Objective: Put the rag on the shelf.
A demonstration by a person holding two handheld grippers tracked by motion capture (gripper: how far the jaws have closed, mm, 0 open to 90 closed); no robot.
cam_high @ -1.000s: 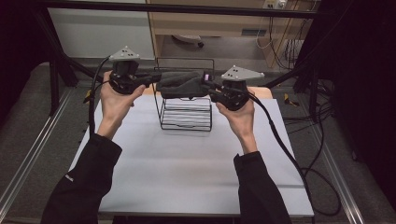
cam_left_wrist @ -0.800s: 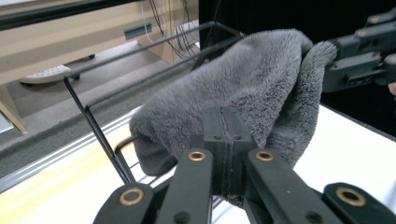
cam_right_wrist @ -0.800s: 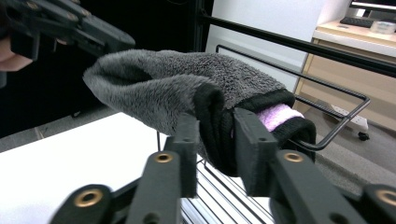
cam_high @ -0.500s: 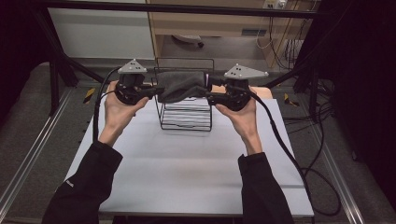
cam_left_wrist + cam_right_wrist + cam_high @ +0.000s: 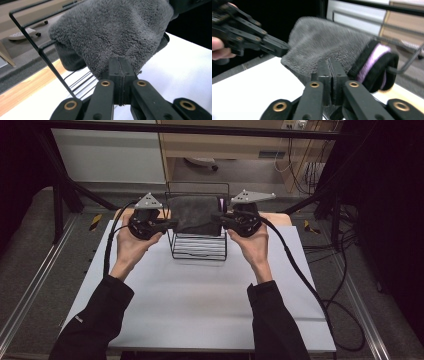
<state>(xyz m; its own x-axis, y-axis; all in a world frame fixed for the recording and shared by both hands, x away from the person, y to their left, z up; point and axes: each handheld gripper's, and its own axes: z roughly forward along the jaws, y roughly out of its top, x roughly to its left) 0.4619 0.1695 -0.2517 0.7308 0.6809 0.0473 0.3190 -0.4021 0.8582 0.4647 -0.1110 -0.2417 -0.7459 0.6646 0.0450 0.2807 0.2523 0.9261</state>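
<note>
A fluffy grey sock (image 5: 194,213) with a black and purple cuff (image 5: 375,65) is stretched between my two grippers above a black wire rack (image 5: 198,251). In the high view it lies over the rack's top rail. My left gripper (image 5: 170,223) is shut on the sock's left end (image 5: 110,37). My right gripper (image 5: 218,218) is shut on the end near the cuff. In the right gripper view my left gripper (image 5: 283,51) shows at the upper left, biting the far end of the sock (image 5: 327,42).
The rack stands at the back middle of a white table top (image 5: 200,295) with a wooden strip (image 5: 282,219) behind it. Cables (image 5: 300,270) trail off to the right. Metal frame rails (image 5: 30,290) run along both sides.
Both grippers have carried the sock away from me and slightly down, from in front of the rack to over its top rail. Both stay shut on it.
</note>
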